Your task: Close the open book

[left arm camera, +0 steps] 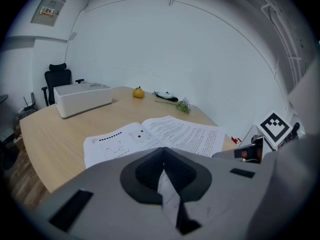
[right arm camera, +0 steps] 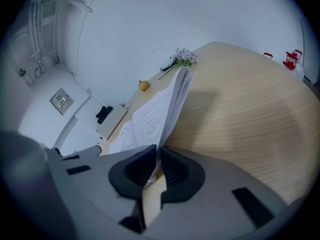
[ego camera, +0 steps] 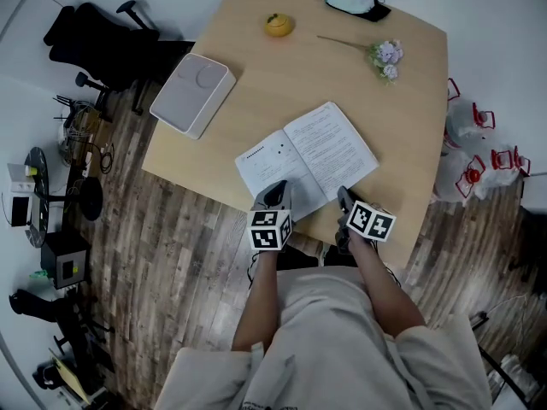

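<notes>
While you look down in the head view, the book (ego camera: 308,156) lies open on the near part of the table (ego camera: 256,67), with the left gripper (ego camera: 275,190) and the right gripper (ego camera: 344,196) at its near edge. In the left gripper view, your jaws are pressed together over the left page. In the right gripper view, your jaws are clamped on the right pages, which are raised off the table.

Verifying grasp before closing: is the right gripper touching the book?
Touching. The right gripper view shows the right gripper closed on the near edge of the book, with its pages rising out from between the jaws.
</notes>
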Demonstrator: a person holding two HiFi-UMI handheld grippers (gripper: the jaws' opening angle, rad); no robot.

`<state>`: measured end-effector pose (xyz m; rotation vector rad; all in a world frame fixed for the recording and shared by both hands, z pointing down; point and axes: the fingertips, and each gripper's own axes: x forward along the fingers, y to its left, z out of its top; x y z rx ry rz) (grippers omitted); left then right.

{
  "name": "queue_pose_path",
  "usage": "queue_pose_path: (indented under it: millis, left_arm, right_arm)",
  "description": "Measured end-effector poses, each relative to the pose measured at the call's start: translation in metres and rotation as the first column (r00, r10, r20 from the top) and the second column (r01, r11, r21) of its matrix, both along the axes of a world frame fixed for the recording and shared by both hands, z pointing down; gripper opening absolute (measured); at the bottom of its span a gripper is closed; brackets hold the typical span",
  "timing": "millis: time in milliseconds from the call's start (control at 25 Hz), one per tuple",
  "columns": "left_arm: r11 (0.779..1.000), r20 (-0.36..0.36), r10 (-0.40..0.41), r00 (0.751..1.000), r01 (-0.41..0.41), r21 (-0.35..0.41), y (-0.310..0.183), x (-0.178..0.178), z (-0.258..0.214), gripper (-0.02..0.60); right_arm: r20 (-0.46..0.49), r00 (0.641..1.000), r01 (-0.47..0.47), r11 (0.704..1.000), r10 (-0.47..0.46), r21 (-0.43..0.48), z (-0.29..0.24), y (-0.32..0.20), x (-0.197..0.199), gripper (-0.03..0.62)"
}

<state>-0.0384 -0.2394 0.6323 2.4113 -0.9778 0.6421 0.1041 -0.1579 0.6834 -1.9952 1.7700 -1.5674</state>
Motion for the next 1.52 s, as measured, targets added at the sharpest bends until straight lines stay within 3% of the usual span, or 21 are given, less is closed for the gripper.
queue_pose_path:
  millis: [480,720,1200,1520]
  left_arm:
    - [0.994,-0.024,-0.097,0.995,0.098,0.045,0.016,-0.029,-0.010,0.021]
    - [0.978,-0.058,-0.189,0.980,0.193,0.076,0.022,-0.049,-0.021,0.023]
    - [0.953,-0.076,-0.278,0.958,0.285,0.105,0.066,-0.071,-0.036,0.023]
    - [0.940,-0.068,-0.309,0.949,0.315,0.131,0.088,-0.083,-0.044,0.023]
  right_arm:
    - [-0.088,0.989,0.121,0.992,-0.117,0.043,-0.010,0.000,-0.007,0.037]
    - [-0.143,0.974,0.188,0.979,-0.177,0.073,-0.013,0.000,-0.008,0.037]
    - [-0.332,0.886,0.370,0.925,-0.323,0.087,-0.028,-0.003,-0.016,0.040]
    - [-0.421,0.826,0.440,0.896,-0.375,0.066,-0.033,0.000,-0.022,0.040]
